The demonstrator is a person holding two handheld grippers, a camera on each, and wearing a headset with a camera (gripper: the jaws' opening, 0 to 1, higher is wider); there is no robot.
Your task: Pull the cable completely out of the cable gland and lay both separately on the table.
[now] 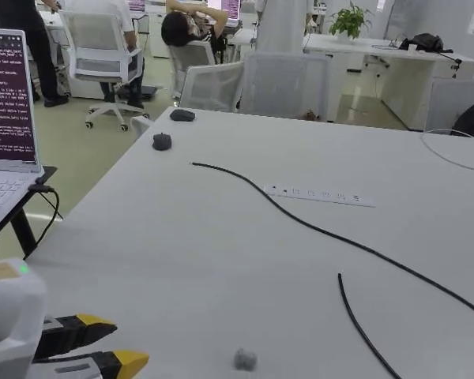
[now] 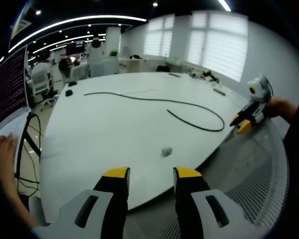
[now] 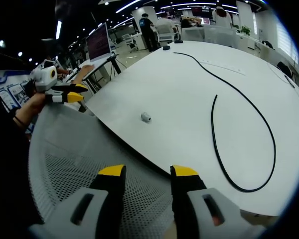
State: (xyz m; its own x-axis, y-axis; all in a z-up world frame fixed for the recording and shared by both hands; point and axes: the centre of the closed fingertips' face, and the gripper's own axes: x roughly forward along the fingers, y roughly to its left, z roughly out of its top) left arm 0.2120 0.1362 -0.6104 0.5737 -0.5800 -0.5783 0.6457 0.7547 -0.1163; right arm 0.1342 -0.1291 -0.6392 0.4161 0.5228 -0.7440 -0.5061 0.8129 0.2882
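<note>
A long black cable (image 1: 316, 229) (image 2: 154, 99) (image 3: 249, 99) lies in a loop across the white table (image 1: 182, 253), with both ends free. The small grey cable gland (image 1: 245, 360) (image 2: 166, 151) (image 3: 146, 117) sits by itself near the table's front edge, apart from the cable. My left gripper (image 1: 126, 341) (image 2: 149, 174) (image 3: 65, 93) hovers off the front left edge, open and holding nothing. My right gripper (image 3: 148, 172) (image 2: 246, 119) is held off the table's edge over a mesh seat, open, with nothing between its jaws.
A laptop (image 1: 8, 103) stands on a stand at the left. A white power strip (image 1: 320, 195) and two dark mice (image 1: 162, 141) lie further back. A mesh chair (image 3: 89, 169) is below the grippers. Office chairs and people are behind the table.
</note>
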